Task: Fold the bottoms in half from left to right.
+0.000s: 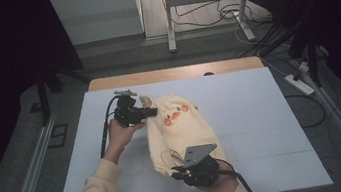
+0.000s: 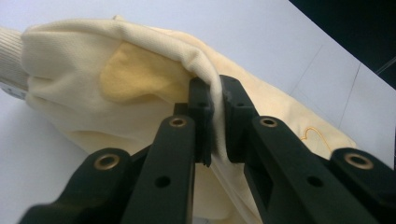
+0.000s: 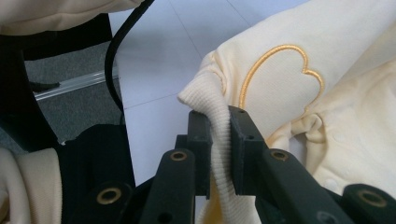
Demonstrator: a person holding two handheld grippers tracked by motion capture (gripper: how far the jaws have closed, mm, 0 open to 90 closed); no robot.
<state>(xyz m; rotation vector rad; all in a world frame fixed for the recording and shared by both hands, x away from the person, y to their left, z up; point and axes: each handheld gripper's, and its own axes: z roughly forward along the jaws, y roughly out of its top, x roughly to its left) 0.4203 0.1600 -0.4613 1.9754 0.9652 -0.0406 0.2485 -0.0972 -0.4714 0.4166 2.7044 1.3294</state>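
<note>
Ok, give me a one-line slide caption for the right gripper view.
Right gripper, jaws shut on the ribbed hem of a cream knit garment beside its orange embroidered outline, above the white table.

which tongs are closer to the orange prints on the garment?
Left. The left tongs grip the cream garment at its far end, just beside the orange prints. The right tongs clamp the ribbed hem at the near end, well away from them.

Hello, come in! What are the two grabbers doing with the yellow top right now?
Left gripper shut on cream sweatshirt, far end. Right gripper shut on its ribbed edge, near end. Nothing else on the white table.
</note>
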